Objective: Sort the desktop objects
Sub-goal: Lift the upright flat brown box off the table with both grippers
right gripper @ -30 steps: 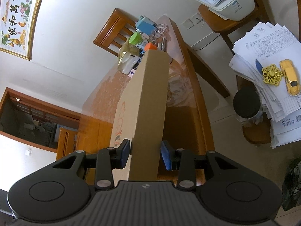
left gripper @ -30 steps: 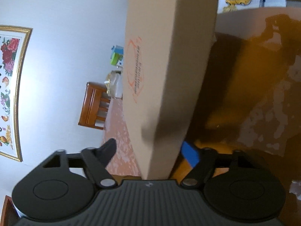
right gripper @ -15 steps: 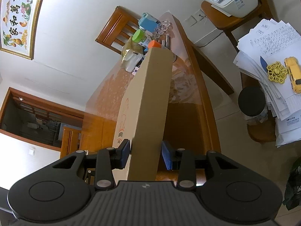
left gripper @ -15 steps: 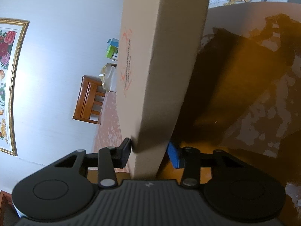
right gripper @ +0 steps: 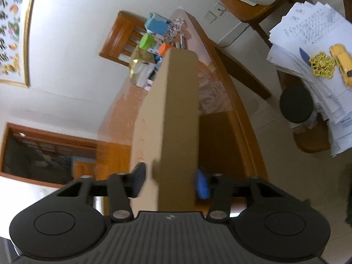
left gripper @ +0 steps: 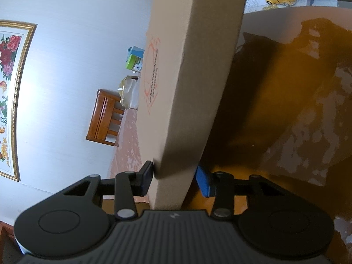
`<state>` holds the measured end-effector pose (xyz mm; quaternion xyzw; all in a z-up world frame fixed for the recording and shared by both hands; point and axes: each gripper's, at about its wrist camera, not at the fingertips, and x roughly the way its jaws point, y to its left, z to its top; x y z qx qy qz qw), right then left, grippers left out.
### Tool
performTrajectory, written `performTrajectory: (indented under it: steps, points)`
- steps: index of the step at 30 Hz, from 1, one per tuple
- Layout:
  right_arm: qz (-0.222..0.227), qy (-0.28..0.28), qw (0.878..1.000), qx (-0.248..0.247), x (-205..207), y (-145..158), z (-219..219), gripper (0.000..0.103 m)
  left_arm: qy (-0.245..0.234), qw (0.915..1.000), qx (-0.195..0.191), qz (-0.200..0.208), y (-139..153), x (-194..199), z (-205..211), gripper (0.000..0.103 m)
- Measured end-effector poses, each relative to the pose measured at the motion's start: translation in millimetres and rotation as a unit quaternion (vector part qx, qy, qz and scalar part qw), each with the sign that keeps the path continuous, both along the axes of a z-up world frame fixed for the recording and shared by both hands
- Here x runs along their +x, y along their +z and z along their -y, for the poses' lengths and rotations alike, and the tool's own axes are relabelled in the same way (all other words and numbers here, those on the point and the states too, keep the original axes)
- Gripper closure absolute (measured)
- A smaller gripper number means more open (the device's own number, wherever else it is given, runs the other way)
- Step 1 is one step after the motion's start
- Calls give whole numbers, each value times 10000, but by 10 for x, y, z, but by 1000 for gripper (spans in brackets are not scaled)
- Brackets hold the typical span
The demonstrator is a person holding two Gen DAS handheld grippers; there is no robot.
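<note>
A long flat cardboard box (left gripper: 198, 66) with a red round print stands on its narrow edge over the wooden table (left gripper: 286, 110). My left gripper (left gripper: 175, 181) is shut on its near end, both pads against its faces. In the right wrist view the same cardboard box (right gripper: 180, 110) runs away from me between the fingers of my right gripper (right gripper: 170, 182). Those jaws are opening, and the left pad (right gripper: 138, 180) stands a little off the box face. This view is blurred.
Bottles, small boxes and a bag (right gripper: 151, 44) crowd the table's far end, with a wooden chair (right gripper: 123, 35) behind. Right of the table (right gripper: 220, 132) are a black-lidded bin (right gripper: 296, 103) and stacked papers (right gripper: 308, 33) carrying a yellow toy car (right gripper: 341, 63).
My left gripper's jaws went from wide apart to closed on the box's near end. The right gripper's pads have parted from the box, and that view has shifted and blurred.
</note>
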<state>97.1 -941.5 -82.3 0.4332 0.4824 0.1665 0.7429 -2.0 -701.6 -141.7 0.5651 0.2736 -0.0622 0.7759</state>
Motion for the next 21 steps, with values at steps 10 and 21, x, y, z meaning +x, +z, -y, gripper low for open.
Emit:
performTrajectory:
  steps: [10, 21]
  points:
    - [-74, 133, 9999, -32, -29, 93, 22, 56, 154, 9996, 233, 93, -173, 148, -14, 57]
    - [49, 104, 9999, -91, -101, 128, 44, 57, 149, 9996, 120, 206, -154, 139, -18, 59]
